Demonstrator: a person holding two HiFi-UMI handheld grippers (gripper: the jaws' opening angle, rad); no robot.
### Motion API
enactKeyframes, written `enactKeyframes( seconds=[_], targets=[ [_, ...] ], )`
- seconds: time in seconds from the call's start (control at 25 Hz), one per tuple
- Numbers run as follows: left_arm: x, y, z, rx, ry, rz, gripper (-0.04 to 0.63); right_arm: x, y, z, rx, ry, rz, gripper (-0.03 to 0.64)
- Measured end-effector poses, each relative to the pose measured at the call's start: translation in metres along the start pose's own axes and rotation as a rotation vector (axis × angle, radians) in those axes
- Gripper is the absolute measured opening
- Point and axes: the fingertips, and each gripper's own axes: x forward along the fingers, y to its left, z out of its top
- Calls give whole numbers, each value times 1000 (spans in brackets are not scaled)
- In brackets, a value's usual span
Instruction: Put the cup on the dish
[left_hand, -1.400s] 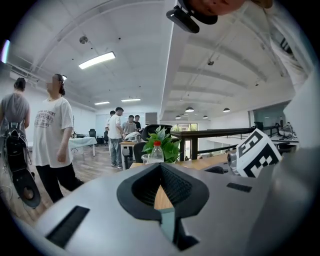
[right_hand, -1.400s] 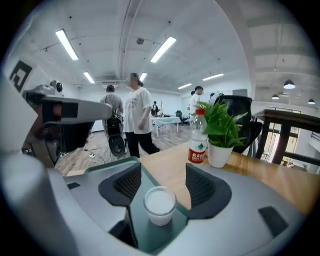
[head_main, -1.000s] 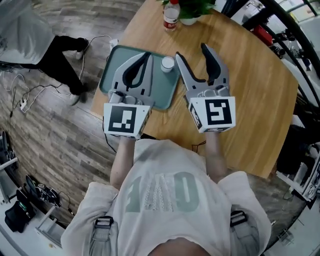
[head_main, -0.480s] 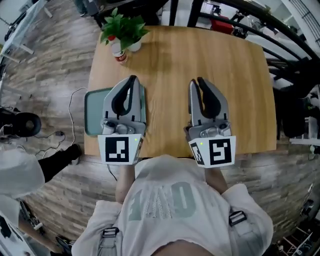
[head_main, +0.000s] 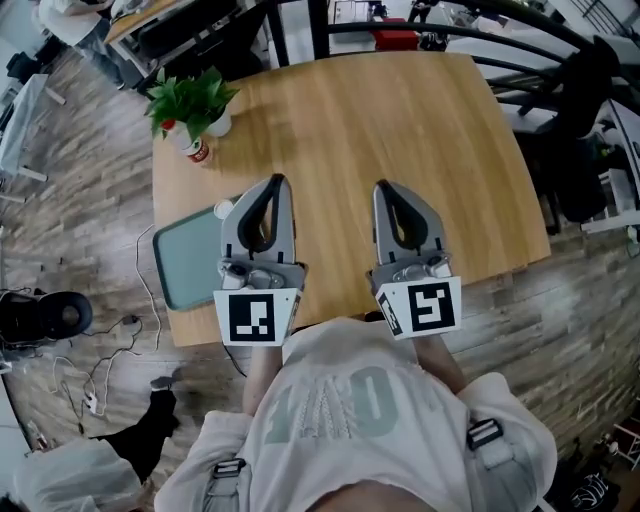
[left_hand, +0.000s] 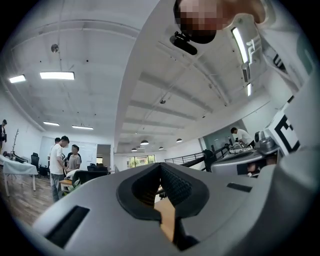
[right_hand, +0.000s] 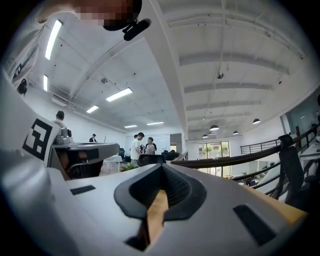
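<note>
A small white cup stands at the far edge of a green tray at the table's left side, just left of my left gripper. My left gripper is shut and empty, held over the wooden table beside the tray. To its right, my right gripper is shut too, with nothing in it. In the left gripper view the left gripper has its jaws together, with only the table's wood showing through the slit. The right gripper view shows the right gripper the same way. Neither gripper view shows cup or tray.
A potted green plant and a red-labelled bottle stand at the table's far left corner. Cables lie on the floor to the left. Black chairs and railings crowd the right side. People stand in the room beyond.
The right gripper's jaws went from wide open to shut. The head view swung, and both grippers came back from over the tray to the table's near side.
</note>
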Motion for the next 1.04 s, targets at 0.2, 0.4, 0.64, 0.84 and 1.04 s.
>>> enactKeyframes(
  seconds=[0.2,0.4,0.64,0.84,1.04],
  targets=[
    [7,-18,1,10,14,-39,9,-6,-9,-11,-21,50,-20,18],
    [7,-19,4,-6,8,-28,9,-6,-9,-13,-16,52,-1,18],
    [-2,-9,0,-1,26,7,9,-3,-3,-17,-2,65,28,18],
    [-9,2,2,-17,24,43,9,-1,4,-19,21,80,46,18],
    [-14,10,2,-8,15,58,9,3,12,-19,4,77,67,18]
  ],
)
